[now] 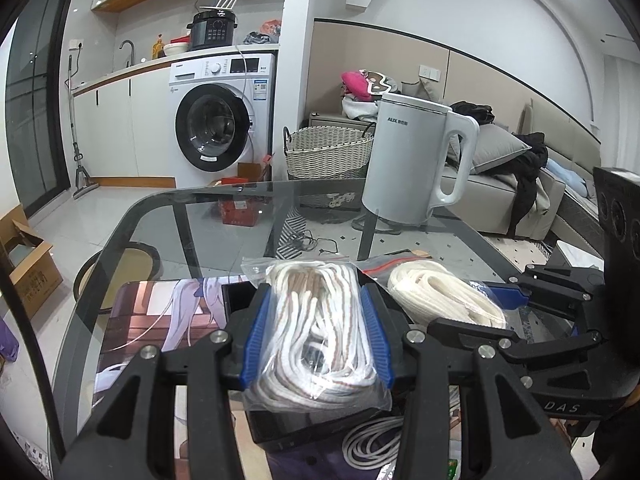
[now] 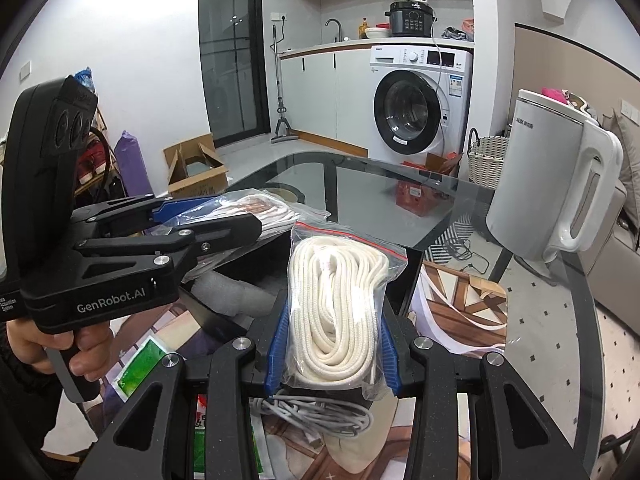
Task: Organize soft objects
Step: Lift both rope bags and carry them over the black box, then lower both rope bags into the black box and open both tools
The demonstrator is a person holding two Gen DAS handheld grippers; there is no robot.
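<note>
Glossy glass table (image 1: 168, 216); braided cloth rope (image 2: 338, 300), clear plastic bag.

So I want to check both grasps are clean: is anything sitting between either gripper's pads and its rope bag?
Nothing visible does. The left gripper pads press straight on the bag of white-and-tan rope, and the right gripper pads press straight on the bag of cream rope. Only the bags' own plastic lies between.

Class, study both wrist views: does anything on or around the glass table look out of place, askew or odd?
Little stands out. Each hand-held gripper, left and right, holds a bagged rope bundle squarely. The oddities: a loose grey cable tangled on the mat, and an electric kettle standing near the table's far edge.
</note>
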